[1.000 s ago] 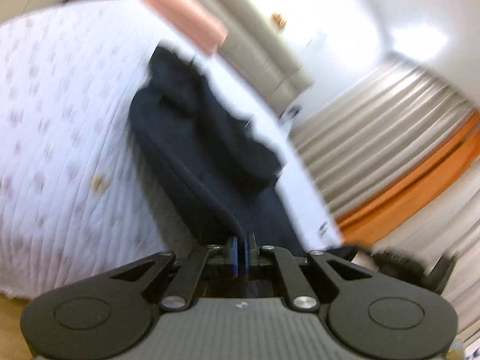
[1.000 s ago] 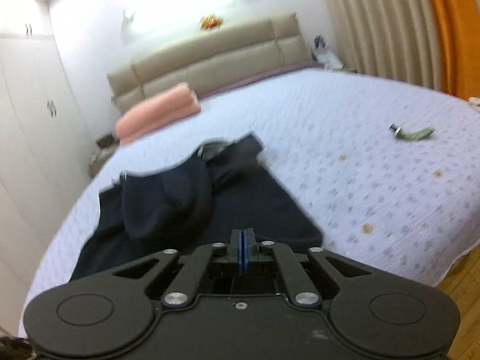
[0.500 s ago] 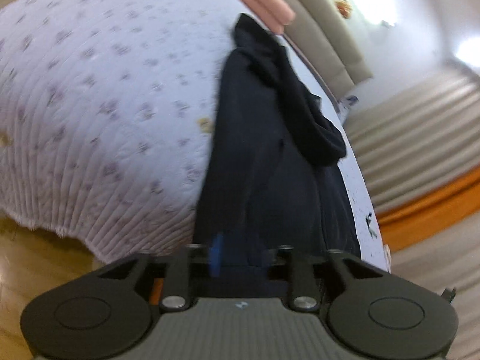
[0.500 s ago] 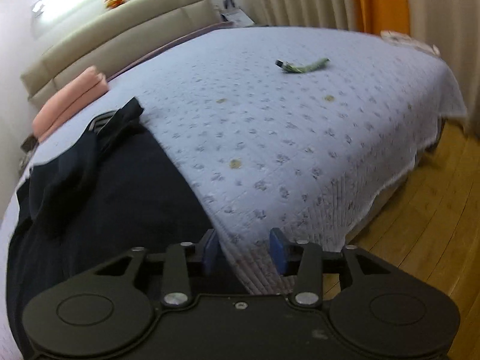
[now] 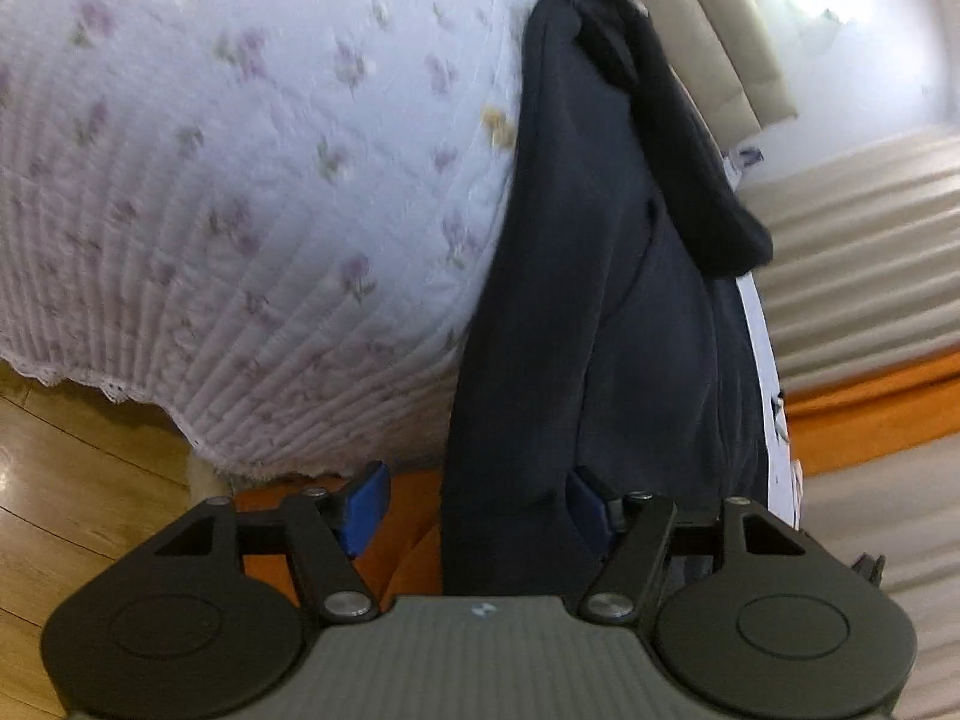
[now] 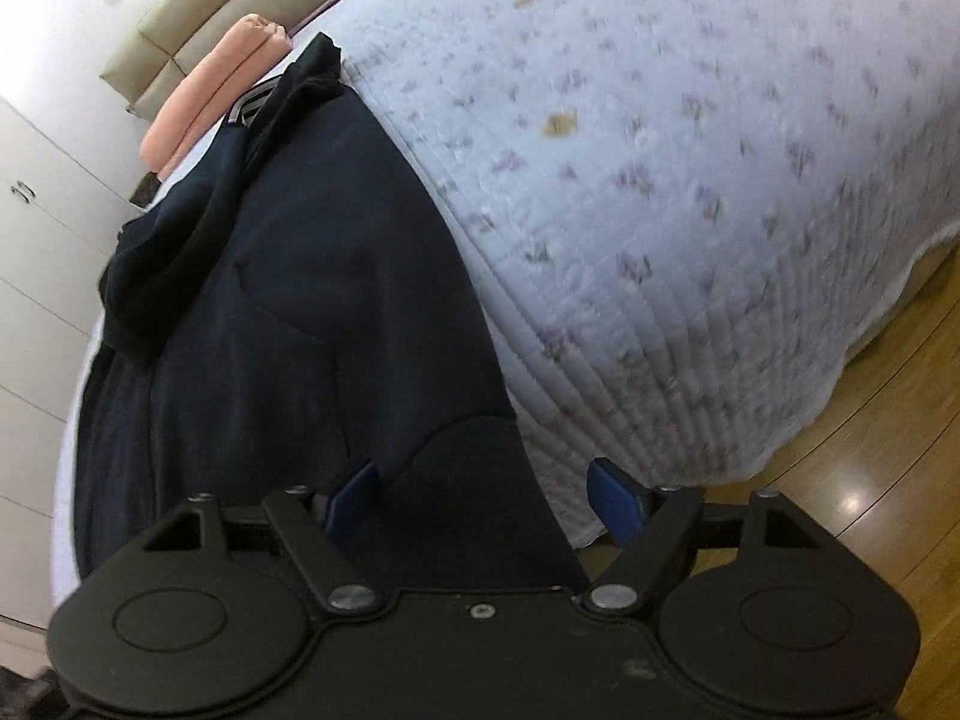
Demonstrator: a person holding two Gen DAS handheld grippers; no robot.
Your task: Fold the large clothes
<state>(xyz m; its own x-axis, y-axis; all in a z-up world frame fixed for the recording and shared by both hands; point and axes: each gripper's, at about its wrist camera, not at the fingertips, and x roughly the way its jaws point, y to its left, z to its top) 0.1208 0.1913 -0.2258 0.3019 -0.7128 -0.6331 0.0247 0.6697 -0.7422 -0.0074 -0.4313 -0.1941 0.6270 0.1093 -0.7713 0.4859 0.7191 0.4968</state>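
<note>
Garment: dark navy fabric garment (image 5: pixel 600 276) lies lengthwise on the quilted white bedspread with small purple flowers (image 5: pixel 240 180), its near end hanging over the bed edge toward both grippers; a loose folded part lies on top at the far end.
Garment place, left view: from 6 o'clock up to 12 o'clock, right of centre.
Garment place, right view: garment (image 6: pixel 288 300) fills 9 to 11 o'clock, bedspread (image 6: pixel 690 180) fills 12 to 3 o'clock.
Left gripper: left gripper (image 5: pixel 474 504) has blue pads standing apart; the garment edge hangs between them, the right pad partly hidden behind the cloth; no pad presses it.
Right gripper: right gripper (image 6: pixel 486 498) has jaws wide apart; the garment hem lies between the pads, not pinched.
Only in left view: pale pleated curtain (image 5: pixel 858 240) at 3 o'clock, orange cloth band (image 5: pixel 870 414) below it, orange cloth (image 5: pixel 408 540) at 6 o'clock under the jaws.
Only in right view: white wardrobe doors (image 6: pixel 36 228) at 9 o'clock, the striped inner collar at 11 o'clock.
In both views: rolled pink fabric (image 6: pixel 210 96) beyond the garment, beige padded headboard (image 6: pixel 198 6), wooden floor (image 6: pixel 870 480).
Containers: none seen.
Change: both pairs of jaws were together one second ago and have just been opening; both views now look more steeply down at the bed edge, and floor shows.
</note>
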